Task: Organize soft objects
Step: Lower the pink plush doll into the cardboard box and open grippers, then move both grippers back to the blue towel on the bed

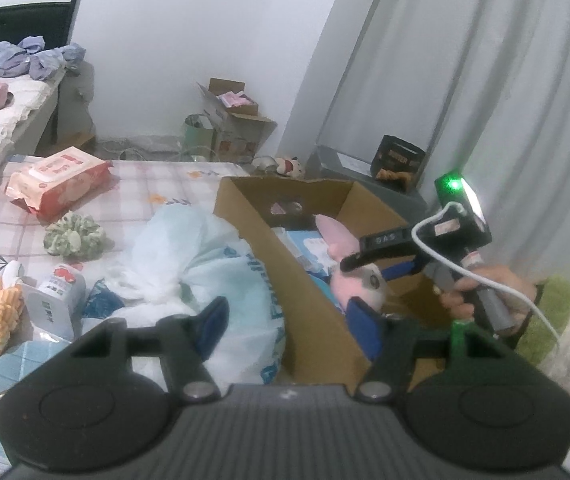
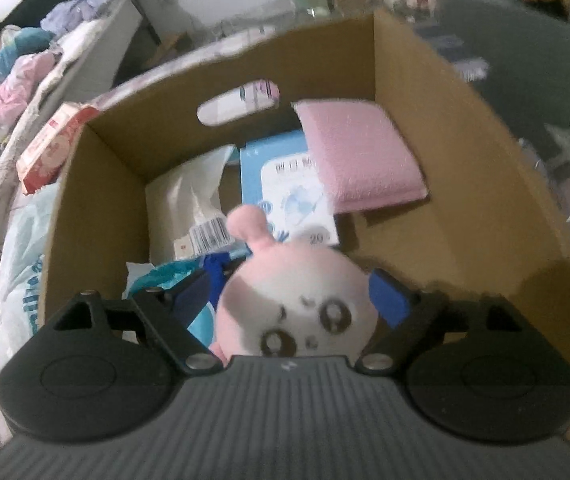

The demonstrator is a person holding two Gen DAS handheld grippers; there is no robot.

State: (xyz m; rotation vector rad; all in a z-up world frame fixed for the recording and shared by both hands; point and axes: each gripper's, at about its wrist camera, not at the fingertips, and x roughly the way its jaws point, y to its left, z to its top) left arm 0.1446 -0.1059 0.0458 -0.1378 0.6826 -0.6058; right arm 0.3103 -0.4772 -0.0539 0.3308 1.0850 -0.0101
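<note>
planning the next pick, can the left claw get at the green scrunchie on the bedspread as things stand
Probably yes: the green scrunchie lies uncovered on the bedspread, nothing stacked on it, and the left claw is open and empty, with only the crumpled white bag beside its path.

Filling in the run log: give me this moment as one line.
right tool: open around pink plush, over cardboard box | left tool: open, empty, above white bag | scrunchie on bed

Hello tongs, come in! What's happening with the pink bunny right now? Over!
Right tongs open, over the cardboard box. Pink bunny between the fingers, not squeezed. Left tongs open, empty, beside the box. Nothing blocking.
</note>
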